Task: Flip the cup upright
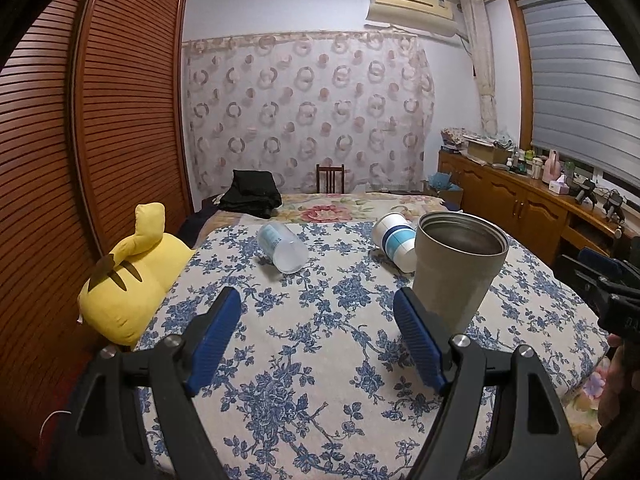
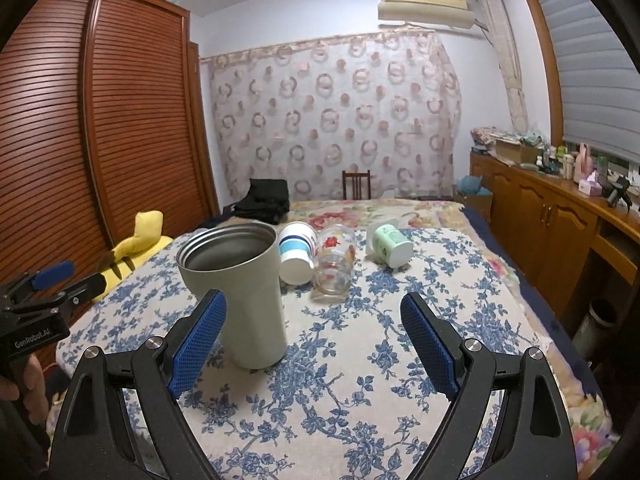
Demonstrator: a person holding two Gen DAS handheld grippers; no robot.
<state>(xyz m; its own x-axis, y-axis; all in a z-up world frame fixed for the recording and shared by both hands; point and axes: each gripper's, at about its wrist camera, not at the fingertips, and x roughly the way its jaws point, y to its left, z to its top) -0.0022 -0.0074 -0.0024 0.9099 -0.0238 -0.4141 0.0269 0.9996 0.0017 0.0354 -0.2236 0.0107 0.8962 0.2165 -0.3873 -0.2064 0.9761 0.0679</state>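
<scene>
Both grippers spread wide and empty over the bed, the grey tumbler upright.

The left gripper [image 1: 318, 320] and right gripper [image 2: 314, 326] hung low in frame; the grey tumbler [image 2: 244, 296] stood left of centre on the floral bedspread [image 2: 360, 380]; behind it lay a blue-banded cup [image 2: 296, 254], a glass [image 2: 334, 266] and a green mug [image 2: 390, 246].

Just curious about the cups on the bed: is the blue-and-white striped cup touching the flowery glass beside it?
Cannot tell. In the right wrist view the striped cup and the glass overlap with no gap showing, but one may simply lie behind the other.
</scene>
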